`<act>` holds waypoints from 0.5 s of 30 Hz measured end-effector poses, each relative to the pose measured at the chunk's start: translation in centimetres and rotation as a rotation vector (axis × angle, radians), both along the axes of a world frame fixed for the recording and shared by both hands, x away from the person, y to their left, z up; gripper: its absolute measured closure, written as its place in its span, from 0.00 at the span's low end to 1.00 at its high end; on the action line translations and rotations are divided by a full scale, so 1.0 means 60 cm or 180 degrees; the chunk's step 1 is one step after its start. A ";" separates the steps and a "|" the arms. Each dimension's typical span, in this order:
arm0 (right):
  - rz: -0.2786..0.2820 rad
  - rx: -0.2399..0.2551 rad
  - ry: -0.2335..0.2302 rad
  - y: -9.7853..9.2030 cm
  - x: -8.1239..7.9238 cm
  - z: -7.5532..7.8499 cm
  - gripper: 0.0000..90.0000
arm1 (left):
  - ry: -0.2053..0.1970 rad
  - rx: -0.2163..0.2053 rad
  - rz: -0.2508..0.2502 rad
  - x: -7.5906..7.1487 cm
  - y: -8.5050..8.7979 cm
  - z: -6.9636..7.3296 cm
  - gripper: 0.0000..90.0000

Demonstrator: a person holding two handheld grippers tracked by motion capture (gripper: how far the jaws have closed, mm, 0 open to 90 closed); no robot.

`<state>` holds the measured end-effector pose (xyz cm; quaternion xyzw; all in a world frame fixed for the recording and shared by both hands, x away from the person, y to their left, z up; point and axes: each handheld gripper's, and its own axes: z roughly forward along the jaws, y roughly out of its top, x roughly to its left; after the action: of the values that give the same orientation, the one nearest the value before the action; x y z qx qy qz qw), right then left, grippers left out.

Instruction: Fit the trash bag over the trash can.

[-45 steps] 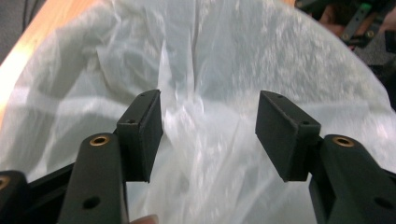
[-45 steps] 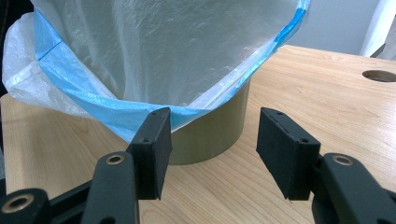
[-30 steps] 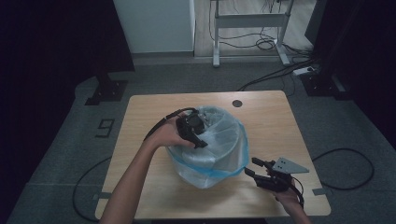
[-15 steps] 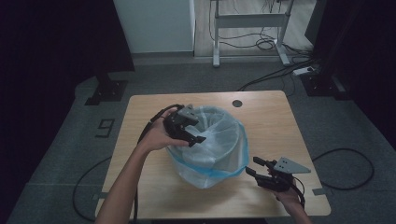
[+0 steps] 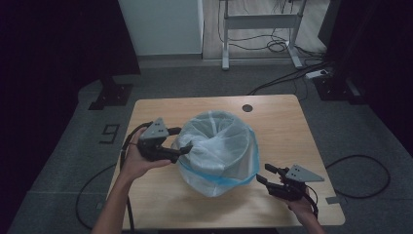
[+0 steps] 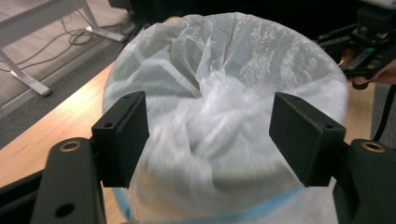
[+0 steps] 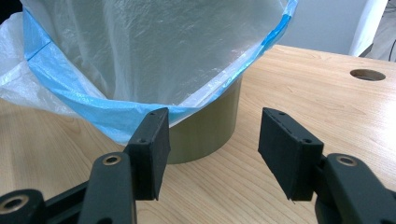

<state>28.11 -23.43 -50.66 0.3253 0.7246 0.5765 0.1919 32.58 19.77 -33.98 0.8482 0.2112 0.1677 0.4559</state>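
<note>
— Where's the bin [image 5: 219, 151] from where you stand?

— In the high view it sits in the middle of the frame, on the table [image 5: 282, 122], a little toward the lower edge. A thin white bag [image 5: 214, 141] with a blue hem is draped over it and hangs down its sides.

— And the left gripper [image 5: 181, 151]?

— Left of centre, just beside the bin's rim, tips pointing toward the bag. Its jaws have just been opening, and they stand apart now. In the left gripper view the two pads [image 6: 123, 135] frame the bag [image 6: 224, 116] with clear space on each side, so they press on nothing. It's released.

— The right gripper [image 5: 265, 174]?

— Lower right of the high view, near the table's front edge, a short way from the bin. Its jaws are spread too. The right gripper view looks between the pads [image 7: 154, 149] at the bin's olive wall [image 7: 205, 130] and the bag's blue hem [image 7: 116, 116] hanging over it. Nothing lies between the jaws but bare wood [image 7: 233, 186], so it holds nothing.

— Is the bag fully seated?

— It's bunched into folds inside the opening, and on the side nearest the right gripper the hem hangs loose, with the bin's bottom wall showing under it.

— Anything else on the table?

— A round hole [image 5: 247, 107] near its far edge, upper right of the bin.
</note>
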 end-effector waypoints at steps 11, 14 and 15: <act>-0.0117 -0.0004 -0.0005 -0.009 0.004 -0.003 0.46 | 0.0026 -0.0242 0.0366 -0.050 0.085 -0.056 0.31; -0.0174 -0.0005 -0.0005 -0.012 0.005 -0.005 0.44 | 0.0036 -0.0193 0.0394 -0.052 0.091 -0.062 0.31; -0.0198 0.0000 -0.0003 -0.014 0.005 -0.005 0.44 | 0.0032 -0.0190 0.0396 -0.052 0.090 -0.063 0.31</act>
<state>28.44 -24.26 -50.96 0.3473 0.7140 0.5704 0.2101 29.47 25.20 -37.76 0.8203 0.2708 0.1850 0.4686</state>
